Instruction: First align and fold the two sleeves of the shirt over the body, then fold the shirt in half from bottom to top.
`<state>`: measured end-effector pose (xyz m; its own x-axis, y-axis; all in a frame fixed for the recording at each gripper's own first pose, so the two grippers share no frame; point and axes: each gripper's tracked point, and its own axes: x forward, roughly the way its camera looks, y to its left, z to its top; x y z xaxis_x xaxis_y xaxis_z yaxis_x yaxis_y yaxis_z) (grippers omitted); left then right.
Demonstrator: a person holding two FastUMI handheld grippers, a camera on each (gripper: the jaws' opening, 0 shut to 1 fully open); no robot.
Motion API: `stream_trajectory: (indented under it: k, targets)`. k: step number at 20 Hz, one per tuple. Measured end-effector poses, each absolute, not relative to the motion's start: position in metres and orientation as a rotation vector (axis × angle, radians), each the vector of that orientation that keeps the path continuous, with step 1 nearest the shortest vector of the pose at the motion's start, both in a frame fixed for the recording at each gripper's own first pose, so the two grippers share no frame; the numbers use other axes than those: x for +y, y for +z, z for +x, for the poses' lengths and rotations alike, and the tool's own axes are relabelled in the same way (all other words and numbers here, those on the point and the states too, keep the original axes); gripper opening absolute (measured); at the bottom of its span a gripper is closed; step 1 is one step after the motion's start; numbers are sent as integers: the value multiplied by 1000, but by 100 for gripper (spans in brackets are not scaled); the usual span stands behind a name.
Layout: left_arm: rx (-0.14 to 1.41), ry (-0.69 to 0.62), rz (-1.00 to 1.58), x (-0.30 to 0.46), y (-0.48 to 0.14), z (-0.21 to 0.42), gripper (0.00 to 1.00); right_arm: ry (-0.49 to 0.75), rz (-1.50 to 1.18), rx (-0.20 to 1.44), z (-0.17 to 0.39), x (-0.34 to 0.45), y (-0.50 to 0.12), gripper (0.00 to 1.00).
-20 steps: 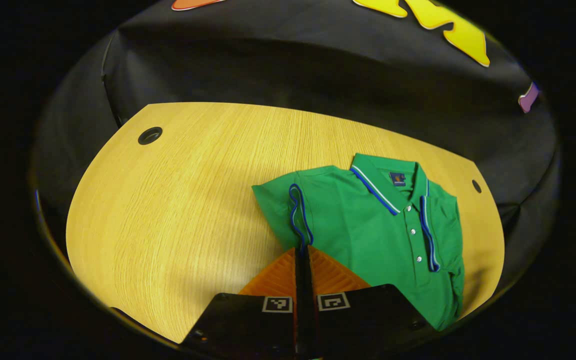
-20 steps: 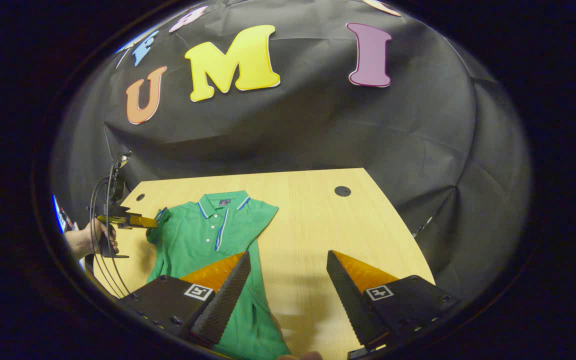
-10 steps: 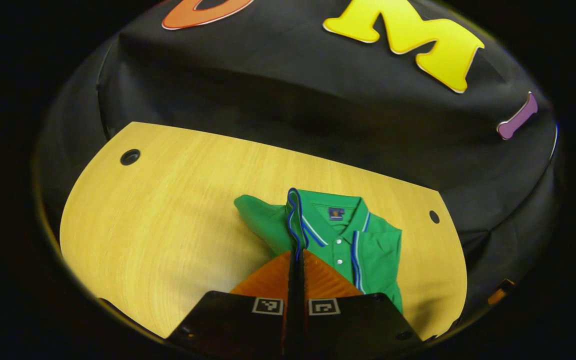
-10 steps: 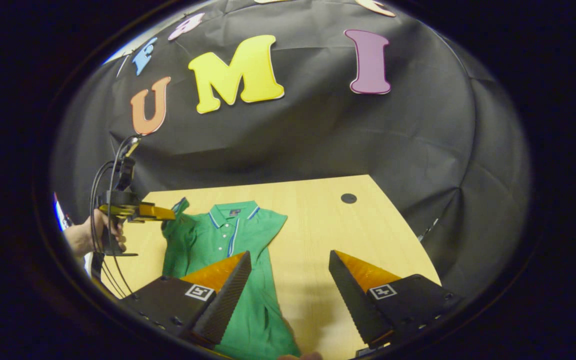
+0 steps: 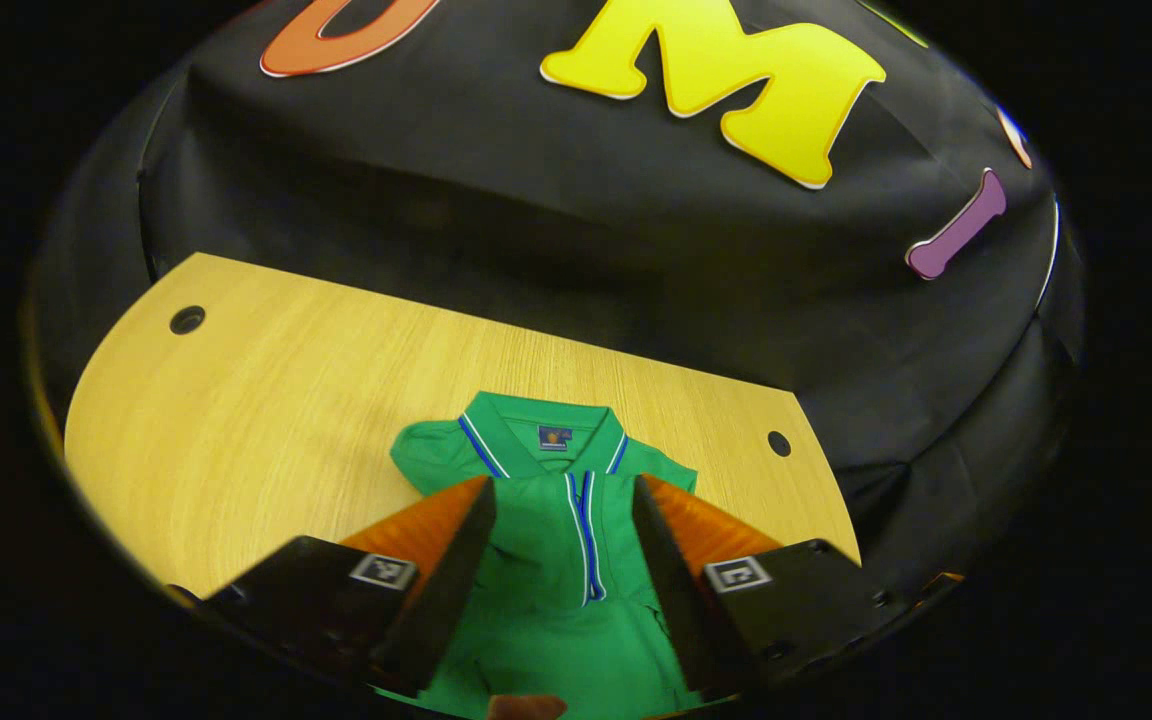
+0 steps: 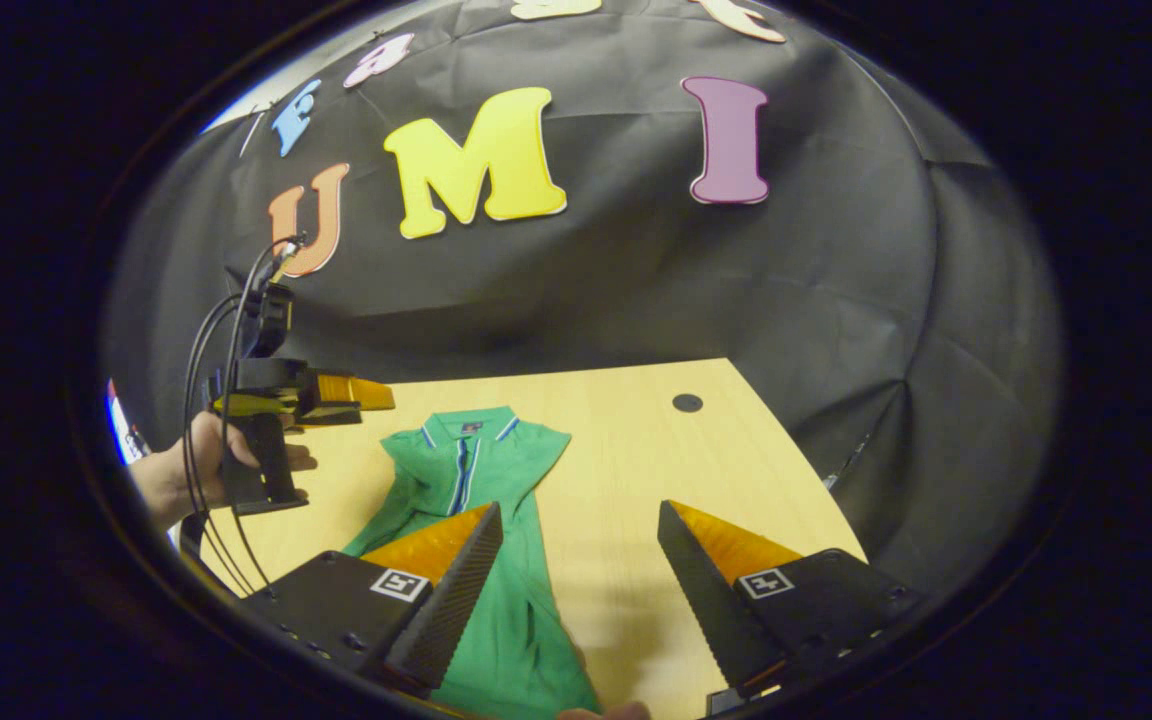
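A green polo shirt (image 5: 556,560) lies flat on the wooden table (image 5: 266,400), collar (image 5: 541,440) toward the booth's black wall, its blue-trimmed button placket running down the middle. Both sleeves appear folded in over the body, so the shirt reads as a narrow strip.

The left gripper (image 5: 561,520) hangs over the shirt, below the collar, its 2 fingers spread apart with nothing between them; the placket shows in the gap. From the right gripper view, this left gripper (image 6: 361,400) sits above the table just beside the collar, held by a hand (image 6: 191,470), cables trailing from it.

The right gripper (image 6: 581,540) is also wide apart and empty, over the shirt's (image 6: 476,500) lower edge and the bare table (image 6: 636,450) beside it.

No containers are on the table.
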<state>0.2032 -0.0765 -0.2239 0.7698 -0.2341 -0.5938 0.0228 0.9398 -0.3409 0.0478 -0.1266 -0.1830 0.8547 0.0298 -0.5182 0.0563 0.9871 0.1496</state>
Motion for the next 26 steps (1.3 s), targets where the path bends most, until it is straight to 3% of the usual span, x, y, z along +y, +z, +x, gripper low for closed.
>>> stream_trajectory:
  k: [1,9,10,12,14,15,16,18,20,26]
  targets:
    - [663,-122,-310,-68,-215,200,100,-7,157,530,49,-124,-177,96]
    - [526,-73,-228,-31,-153,127,100,96,112,456,41,-90,-145,96]
    - [509,-66,-225,-26,-146,115,100,105,101,448,36,-86,-142,92]
    - [480,-54,-218,-16,-134,84,100,121,91,445,24,-76,-139,96]
    - [451,-38,-220,-7,-126,54,100,129,75,456,8,-66,-148,92]
    - [445,-34,-213,-4,-126,37,100,132,55,464,-1,-65,-152,96]
    - [455,-34,-202,-1,-130,22,100,138,39,474,-12,-63,-157,92]
    - [489,-43,-184,6,-146,-8,100,155,20,502,-33,-62,-170,100]
    - [528,-50,-179,12,-163,-40,100,152,0,538,-51,-67,-184,94]
    - [655,-75,-151,24,-218,-99,100,139,-43,644,-100,-77,-240,96]
